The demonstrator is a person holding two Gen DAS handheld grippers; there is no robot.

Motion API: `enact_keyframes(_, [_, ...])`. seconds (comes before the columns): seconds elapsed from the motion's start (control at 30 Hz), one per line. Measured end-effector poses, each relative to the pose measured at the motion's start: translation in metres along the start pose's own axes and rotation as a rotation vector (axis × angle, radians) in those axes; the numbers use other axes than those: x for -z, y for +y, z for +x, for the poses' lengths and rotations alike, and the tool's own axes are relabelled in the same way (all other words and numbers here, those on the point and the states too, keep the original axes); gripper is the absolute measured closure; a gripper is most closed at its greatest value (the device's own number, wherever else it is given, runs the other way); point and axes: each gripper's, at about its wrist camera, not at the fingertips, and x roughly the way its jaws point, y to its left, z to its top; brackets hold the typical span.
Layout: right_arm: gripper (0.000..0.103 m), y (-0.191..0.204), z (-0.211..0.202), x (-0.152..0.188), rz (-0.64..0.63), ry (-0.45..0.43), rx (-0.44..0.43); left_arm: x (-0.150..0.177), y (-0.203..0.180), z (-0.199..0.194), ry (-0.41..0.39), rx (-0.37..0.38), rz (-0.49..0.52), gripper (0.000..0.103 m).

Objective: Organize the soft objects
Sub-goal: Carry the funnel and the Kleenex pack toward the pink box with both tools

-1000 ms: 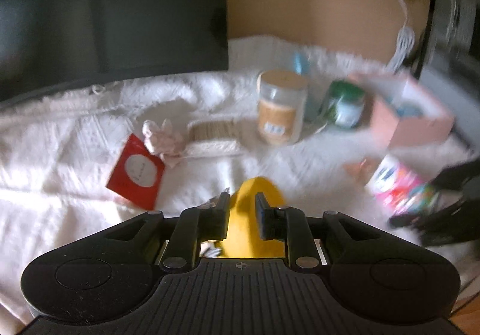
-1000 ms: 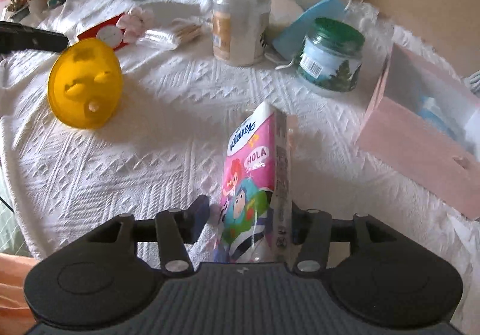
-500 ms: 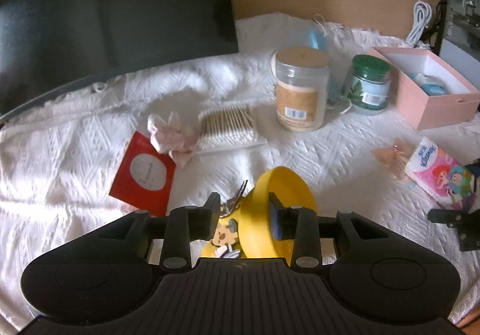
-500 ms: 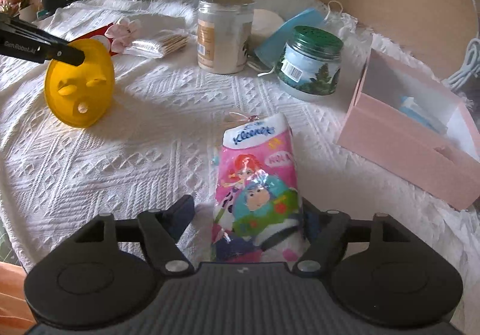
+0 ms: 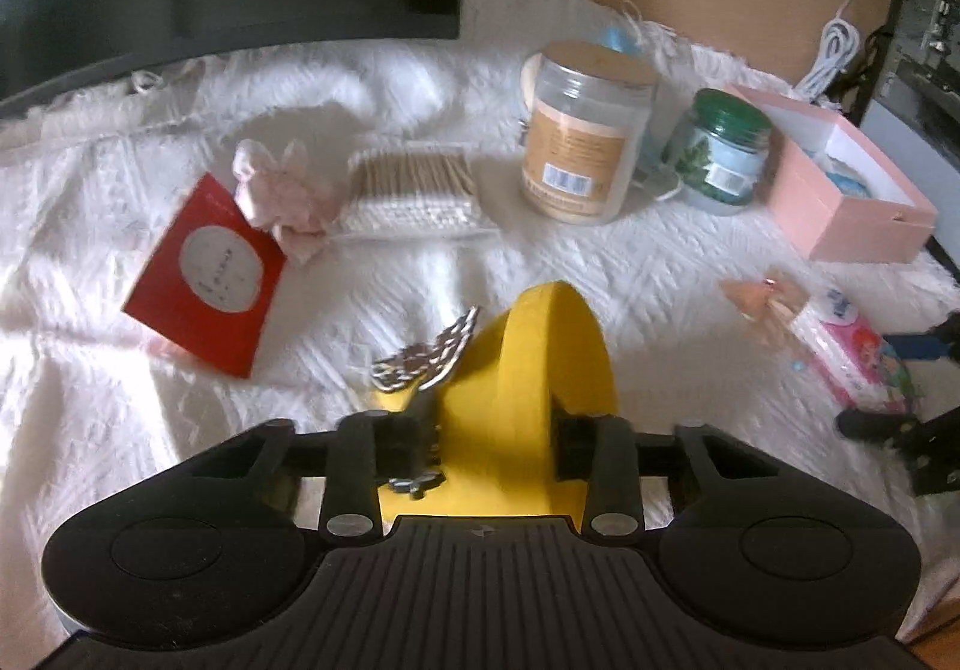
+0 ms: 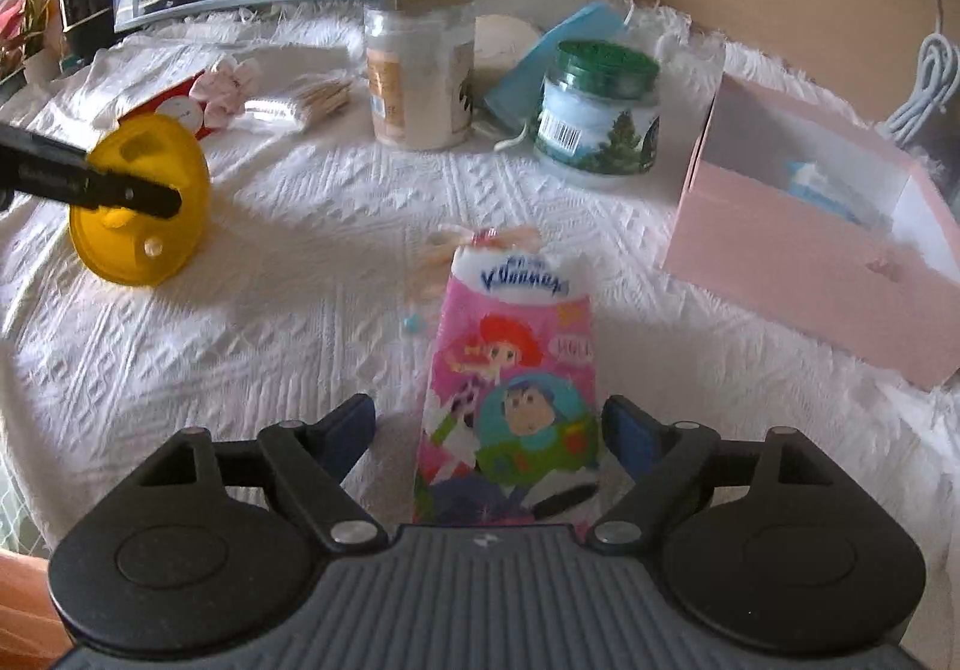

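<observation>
Left tongs (image 5: 495, 445) closing, pinching the yellow round case (image 5: 540, 370). Right tongs (image 6: 489, 427) opening wide, spread around the Kleenex tissue pack (image 6: 516, 376) lying flat on the desk (image 6: 240, 322), pads not gripping.

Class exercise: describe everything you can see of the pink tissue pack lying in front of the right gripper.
The tissue pack is a soft, glossy plastic-wrapped pocket pack, pink with a white top end bearing blue lettering and cartoon characters printed on its face. It lies flat on the white textured cloth, lengthwise between the fingers of the right gripper, whose jaws are opening and not pressing it. A pink box stands apart to its right.
</observation>
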Motion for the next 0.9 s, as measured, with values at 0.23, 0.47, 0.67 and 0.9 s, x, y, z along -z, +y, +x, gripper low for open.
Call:
enact_keyframes(0.23, [0.020, -0.016, 0.017, -0.011, 0.070, 0.033, 0.001, 0.003, 0.015, -0.004, -0.018, 0.000, -0.125, 0.084])
enact_keyframes(0.47, [0.052, -0.022, 0.005, -0.016, 0.074, 0.047, -0.051, 0.004, 0.002, -0.019, -0.077, -0.005, -0.051, 0.088])
enact_keyframes(0.67, [0.053, -0.027, -0.044, -0.022, 0.024, -0.026, -0.018, -0.006, -0.038, -0.039, -0.109, 0.101, 0.063, 0.089])
enact_keyframes(0.9, [0.053, -0.047, -0.070, -0.005, 0.039, -0.009, 0.095, -0.016, -0.110, -0.042, -0.082, 0.347, 0.235, 0.089])
